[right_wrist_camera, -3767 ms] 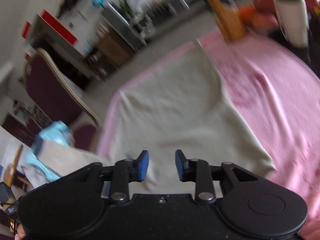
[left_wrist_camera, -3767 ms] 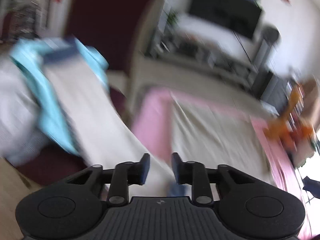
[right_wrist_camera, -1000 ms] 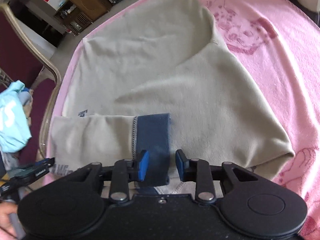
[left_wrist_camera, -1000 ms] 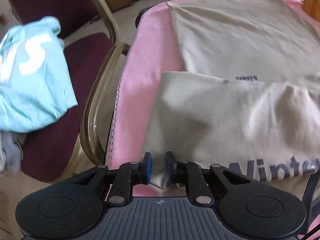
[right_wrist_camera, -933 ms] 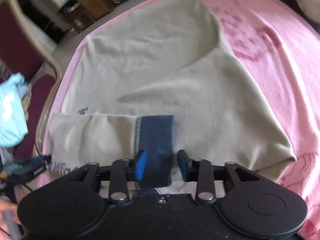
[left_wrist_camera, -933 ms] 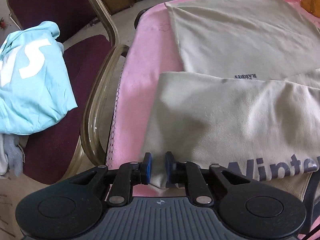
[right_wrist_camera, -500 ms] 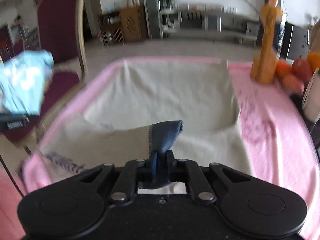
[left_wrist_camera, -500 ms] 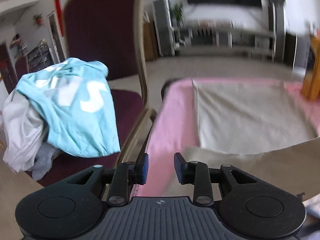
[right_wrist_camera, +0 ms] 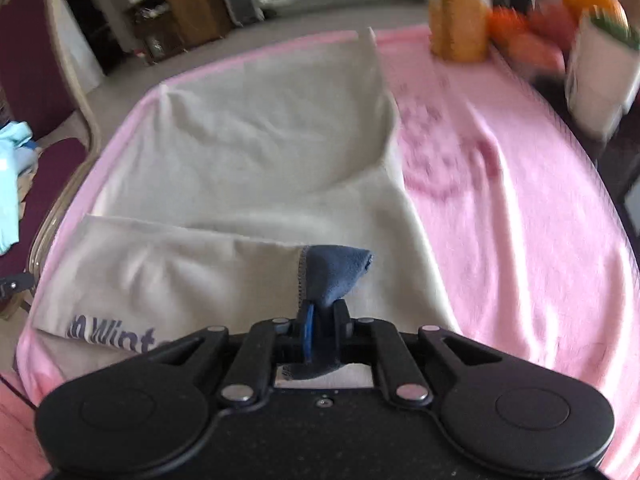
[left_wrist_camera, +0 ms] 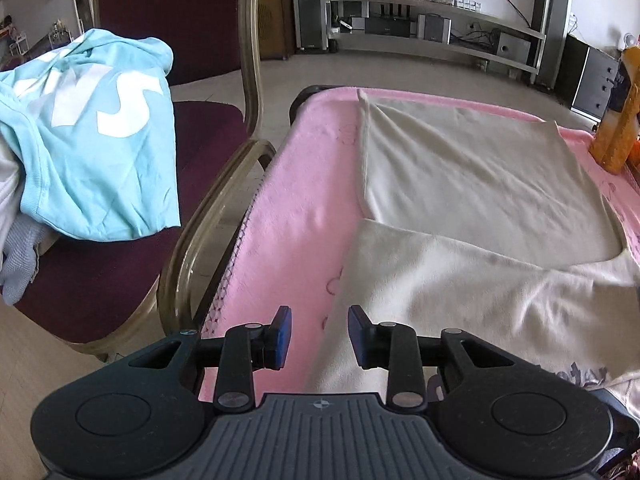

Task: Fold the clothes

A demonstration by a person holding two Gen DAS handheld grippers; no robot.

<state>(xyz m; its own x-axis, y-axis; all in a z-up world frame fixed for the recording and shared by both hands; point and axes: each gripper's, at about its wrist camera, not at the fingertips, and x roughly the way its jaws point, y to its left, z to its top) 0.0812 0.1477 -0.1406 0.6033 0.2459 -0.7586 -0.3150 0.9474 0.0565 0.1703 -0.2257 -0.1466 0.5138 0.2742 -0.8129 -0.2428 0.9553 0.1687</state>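
Cream sweater (right_wrist_camera: 260, 168) spread on pink blanket (right_wrist_camera: 520, 220) | navy cuff (right_wrist_camera: 332, 276) clamped by right gripper (right_wrist_camera: 320, 320) | left gripper (left_wrist_camera: 319, 336) held apart above sweater's near-left edge | chair (left_wrist_camera: 120, 280) with turquoise shirt (left_wrist_camera: 92, 132) left of blanket | orange bottle (right_wrist_camera: 456, 12) at sweater's far-right corner

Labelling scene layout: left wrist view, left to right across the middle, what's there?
Light blue shirt → maroon chair seat → gold chair frame → pink blanket → cream garment → orange bottle at the right edge.
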